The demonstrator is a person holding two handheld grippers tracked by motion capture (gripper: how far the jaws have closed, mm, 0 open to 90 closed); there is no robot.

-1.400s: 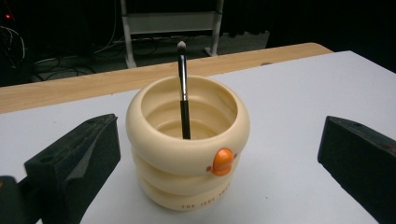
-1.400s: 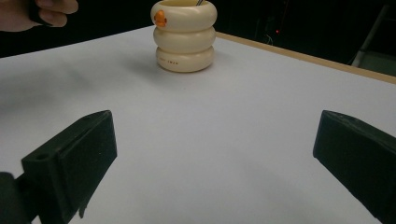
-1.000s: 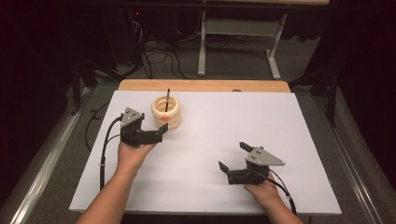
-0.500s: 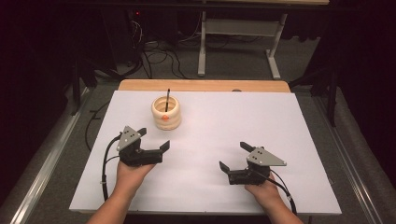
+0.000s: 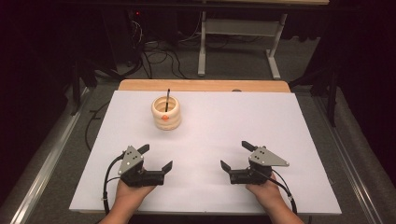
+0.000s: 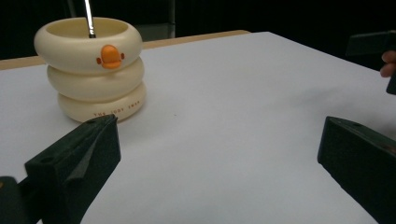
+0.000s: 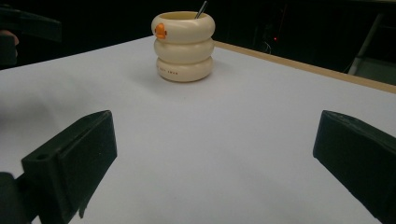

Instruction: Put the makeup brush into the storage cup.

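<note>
A cream cup shaped like three stacked rings, with an orange duck bill on its front, stands on the white sheet at the back left. A thin dark stick stands up out of it. The cup looms near in the left gripper view, and the cup lies farther off in the right gripper view. My left gripper rests near the front edge, open and holding nothing. My right gripper rests opposite it at the front right, also open and holding nothing.
The white sheet covers most of the wooden table, whose bare strip shows at the back. Beyond it are cables on the floor and a white desk frame. A metal rail runs along the left side.
My left gripper has drawn back from beside the cup toward the front edge of the table. The right gripper has barely moved.
</note>
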